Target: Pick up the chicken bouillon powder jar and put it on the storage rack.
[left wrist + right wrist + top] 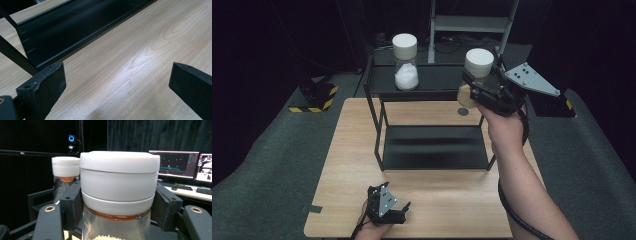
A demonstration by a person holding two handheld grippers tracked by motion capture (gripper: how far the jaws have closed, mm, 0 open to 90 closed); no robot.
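right gripper [475,86]: I'm holding the jar [474,75] with it, fingers [72,205] clamped on the neck just under the white lid [120,161], upper right of the high view.
grip reason: I'm judging that a grip under the lid rim is stopping the glass from slipping down and keeping the jar upright, so the pale grains inside are staying level.
jar position: it's hanging in the air off the right end of the rack's top shelf [432,82], above the bench [357,150]; I can't tell whether it's touching the shelf edge.
left gripper [387,210]: I'm resting it low at the bottom centre of the high view, fingers [50,80] standing wide with nothing between them, parked out of the way.
second jar [405,62]: it's standing on the top shelf, upper centre, white powder inside, well apart from the held one.
rack [377,130]: black two-tier frame, lower shelf [434,147] bare.
obstacles: I'm watching the shelf lip and right rack post nearest the held jar; the second jar is leaving room on the right half.
bench extras: a small grey disc [462,111] is lying under the held jar.
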